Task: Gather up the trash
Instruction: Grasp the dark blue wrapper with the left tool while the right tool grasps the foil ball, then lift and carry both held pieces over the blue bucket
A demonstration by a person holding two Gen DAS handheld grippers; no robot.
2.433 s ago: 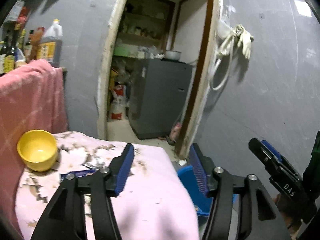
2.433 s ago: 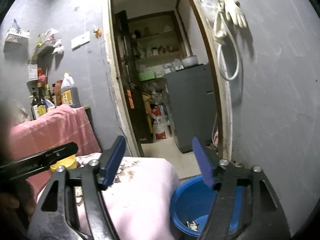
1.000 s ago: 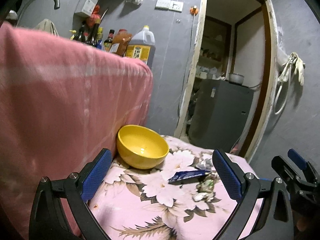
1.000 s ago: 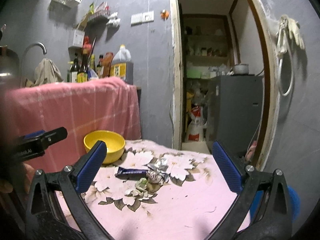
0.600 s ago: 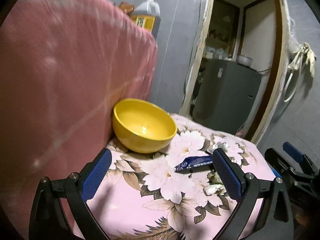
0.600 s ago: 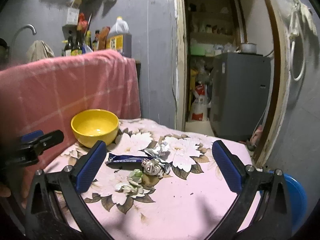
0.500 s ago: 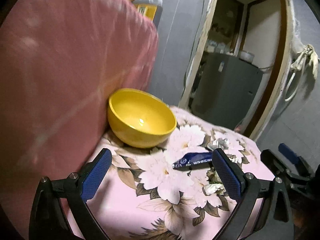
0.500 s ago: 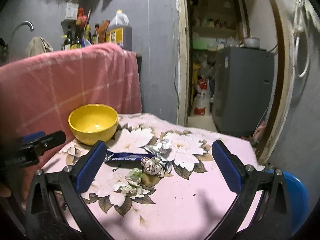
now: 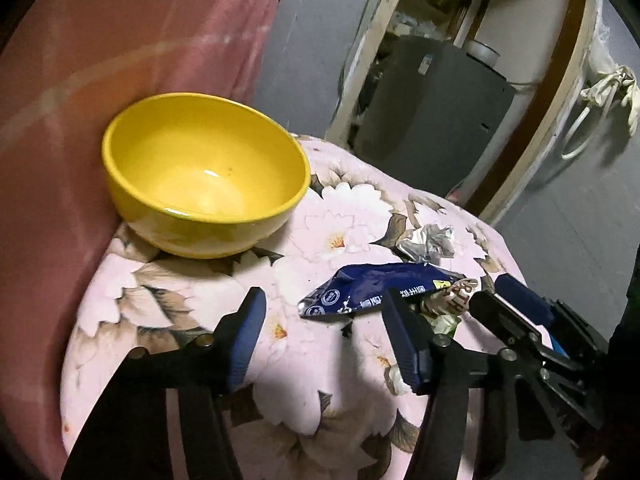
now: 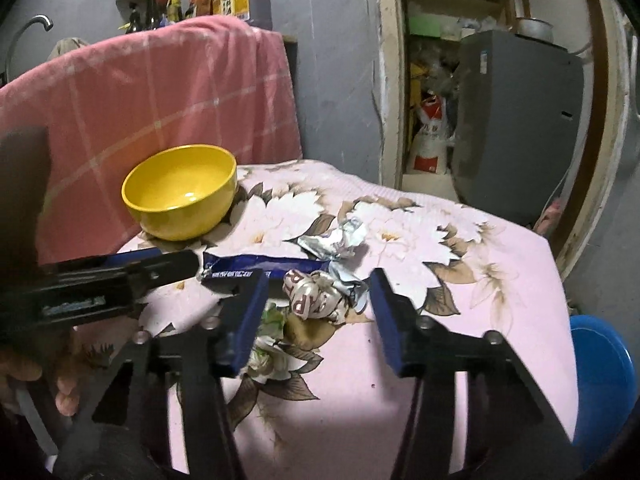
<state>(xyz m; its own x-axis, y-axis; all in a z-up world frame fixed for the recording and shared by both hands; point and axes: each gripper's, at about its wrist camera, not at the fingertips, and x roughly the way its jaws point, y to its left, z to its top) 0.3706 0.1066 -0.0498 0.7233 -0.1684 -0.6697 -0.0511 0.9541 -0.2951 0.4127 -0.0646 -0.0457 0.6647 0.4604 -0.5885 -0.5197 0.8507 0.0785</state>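
A blue snack wrapper [image 9: 372, 289] lies on the pink flowered tablecloth [image 9: 320, 220], also in the right wrist view [image 10: 256, 270]. A crumpled silver foil [image 9: 426, 242] lies behind it [image 10: 334, 240]. A crumpled white wrapper with red letters [image 10: 310, 294] and a greenish crumpled scrap [image 10: 268, 344] lie beside them. My left gripper [image 9: 324, 336] is open, low over the cloth, just short of the blue wrapper. My right gripper [image 10: 316, 312] is open, its jaws either side of the white wrapper, empty.
A yellow bowl [image 9: 204, 172] stands at the back left against a pink cloth-covered counter [image 10: 152, 88]. A blue bucket [image 10: 600, 384] sits on the floor at the table's right edge. A doorway with a grey cabinet [image 10: 516, 128] lies behind.
Both grippers have dropped towards the trash pile and their jaws have narrowed. The left one now sits by the blue wrapper, the right one around the white wrapper.
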